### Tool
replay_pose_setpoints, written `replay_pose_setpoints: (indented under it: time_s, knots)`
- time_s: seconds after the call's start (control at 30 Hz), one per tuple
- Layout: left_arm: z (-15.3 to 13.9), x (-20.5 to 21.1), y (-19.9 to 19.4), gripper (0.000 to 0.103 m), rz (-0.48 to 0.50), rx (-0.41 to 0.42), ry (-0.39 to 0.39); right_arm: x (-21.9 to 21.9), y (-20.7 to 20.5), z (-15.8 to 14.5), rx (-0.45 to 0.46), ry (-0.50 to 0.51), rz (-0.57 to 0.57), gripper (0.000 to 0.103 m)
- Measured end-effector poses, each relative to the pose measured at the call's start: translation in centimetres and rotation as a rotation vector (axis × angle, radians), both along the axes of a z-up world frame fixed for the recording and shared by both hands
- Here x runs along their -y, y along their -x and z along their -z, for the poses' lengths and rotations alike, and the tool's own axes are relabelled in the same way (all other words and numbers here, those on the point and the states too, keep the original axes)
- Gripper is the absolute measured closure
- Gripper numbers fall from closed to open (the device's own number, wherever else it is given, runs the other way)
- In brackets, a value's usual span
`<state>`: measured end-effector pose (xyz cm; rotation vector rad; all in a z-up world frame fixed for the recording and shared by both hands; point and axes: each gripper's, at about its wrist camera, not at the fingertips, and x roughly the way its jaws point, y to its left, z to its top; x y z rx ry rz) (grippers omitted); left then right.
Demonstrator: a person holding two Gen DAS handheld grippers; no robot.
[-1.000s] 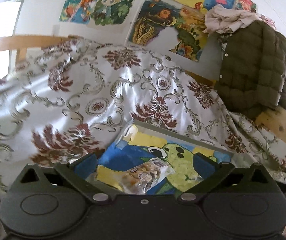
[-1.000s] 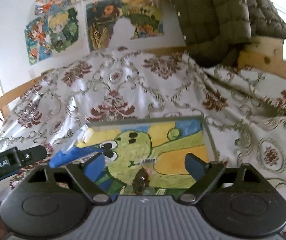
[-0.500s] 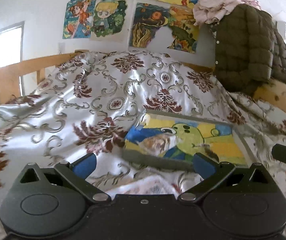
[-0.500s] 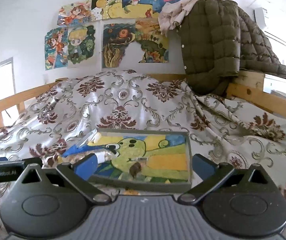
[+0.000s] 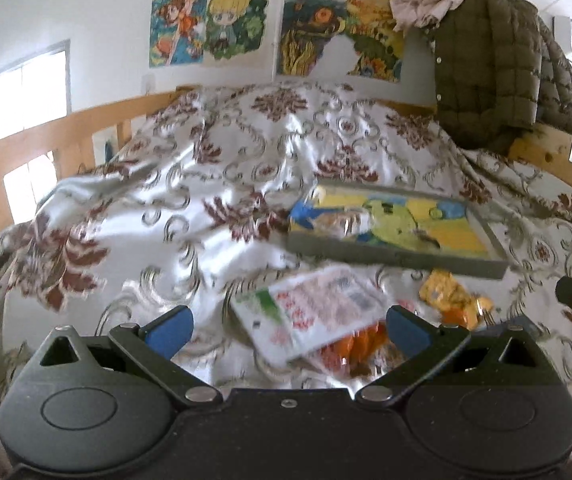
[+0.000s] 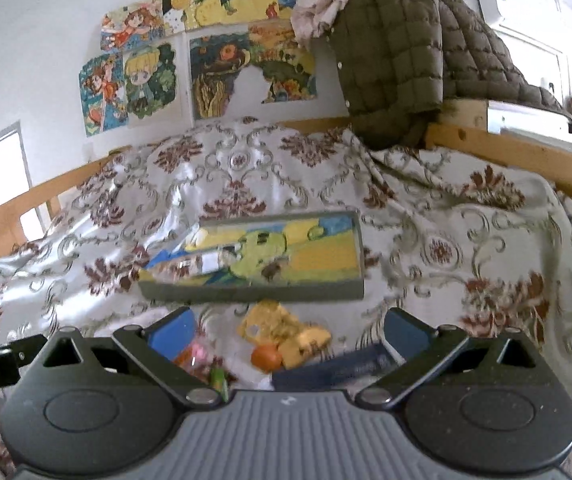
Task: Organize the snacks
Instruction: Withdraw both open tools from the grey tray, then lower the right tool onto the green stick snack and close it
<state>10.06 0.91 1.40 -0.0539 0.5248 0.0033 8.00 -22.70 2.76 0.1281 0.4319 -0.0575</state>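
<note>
Holding both tools above the patterned bedspread (image 5: 214, 184), you have the left gripper (image 5: 286, 326) with its fingers spread wide and nothing between them, over a white snack packet (image 5: 310, 312). Your right gripper (image 6: 288, 326) also stands wide apart and empty, above a yellow packet (image 6: 282, 328). Beyond lies the tray (image 6: 254, 292), a clear-wrapped snack (image 6: 194, 262) inside it at its left end.

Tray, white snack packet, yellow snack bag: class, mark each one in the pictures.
tray (image 6: 254, 293): right wrist view, on its grey front wall.
white snack packet (image 5: 318, 312): left wrist view, on the middle of its printed face.
yellow snack bag (image 6: 274, 322): right wrist view, on its crinkled upper part.
</note>
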Motion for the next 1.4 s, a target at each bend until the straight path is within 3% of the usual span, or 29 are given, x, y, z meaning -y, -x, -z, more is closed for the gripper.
replay_pose_setpoints:
  time_s: [0.3,0.57,0.87,1.07,1.4]
  knots:
    - [1.0,0.6,4.0,0.001,0.016,-0.05,-0.152,-1.2,3.0,0.9,-0.06,-0.018,0.007,0.0]
    - [0.7,0.2,5.1,0.001,0.018,-0.048,-0.121,-1.8,4.6,1.6,-0.11,-0.045,-0.001,0.0]
    - [0.7,-0.5,5.3,0.001,-0.007,-0.061,-0.066,-4.2,4.7,2.5,-0.191,0.044,-0.061,0.0]
    - [0.8,-0.7,5.1,0.001,-0.021,-0.073,-0.052,-5.8,4.6,2.8,-0.21,0.116,-0.1,0.0]
    - [0.9,-0.4,4.8,0.001,-0.017,-0.095,-0.075,-5.7,3.7,3.1,-0.261,0.112,-0.101,0.0]
